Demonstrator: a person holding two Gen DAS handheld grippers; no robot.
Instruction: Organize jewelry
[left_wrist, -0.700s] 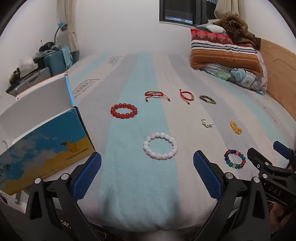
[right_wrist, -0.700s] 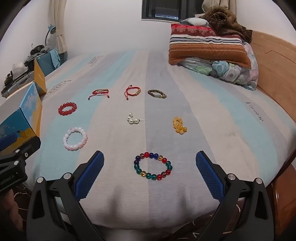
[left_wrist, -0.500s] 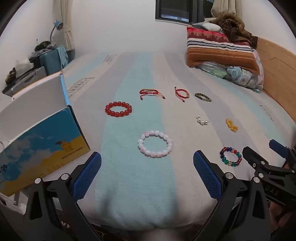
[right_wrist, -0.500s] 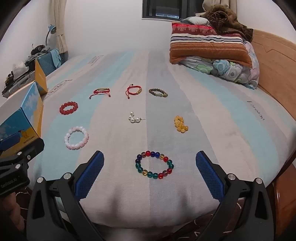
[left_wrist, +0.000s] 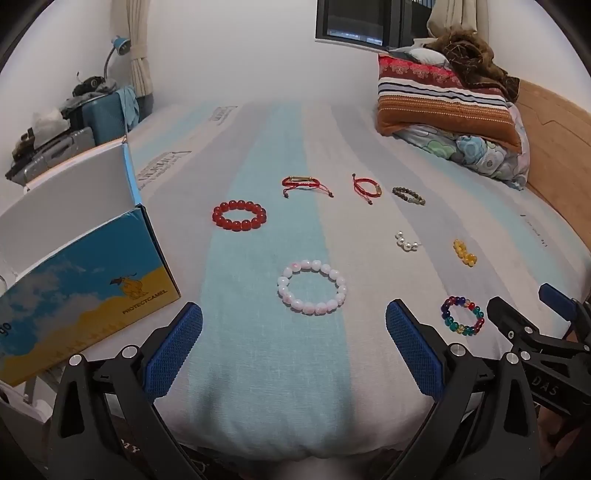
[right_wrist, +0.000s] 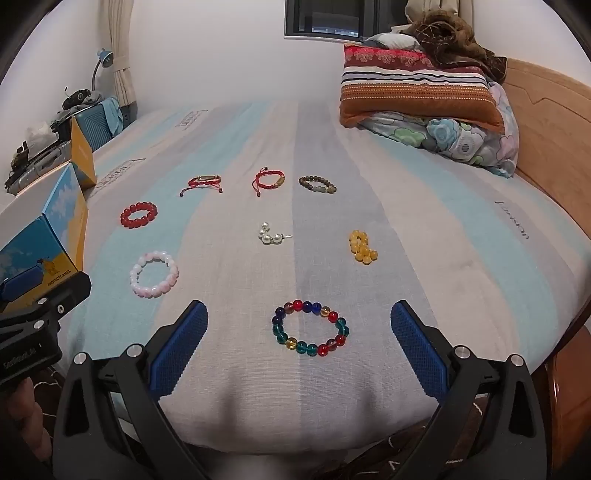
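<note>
Several bracelets lie spread on the striped bed. A pink bead bracelet (left_wrist: 312, 287) lies just ahead of my open, empty left gripper (left_wrist: 294, 334). A multicoloured bead bracelet (right_wrist: 310, 327) lies just ahead of my open, empty right gripper (right_wrist: 299, 334). Farther off lie a red bead bracelet (left_wrist: 239, 215), two red cord bracelets (left_wrist: 301, 183) (left_wrist: 366, 186), a dark bead bracelet (left_wrist: 408, 195), a pearl piece (right_wrist: 270, 235) and a yellow bead bracelet (right_wrist: 362, 247). An open blue and yellow box (left_wrist: 79, 280) stands at the left.
Stacked pillows and a blanket (right_wrist: 417, 88) sit at the back right by the wooden headboard (right_wrist: 546, 122). A bedside stand with a lamp and clutter (left_wrist: 88, 107) is at the far left. The bed's front edge runs just under both grippers.
Both grippers have drawn slightly nearer to the bed and shifted a little; the bracelets sit a bit lower and closer in view. Jaws stay open. No jewelry has moved.
</note>
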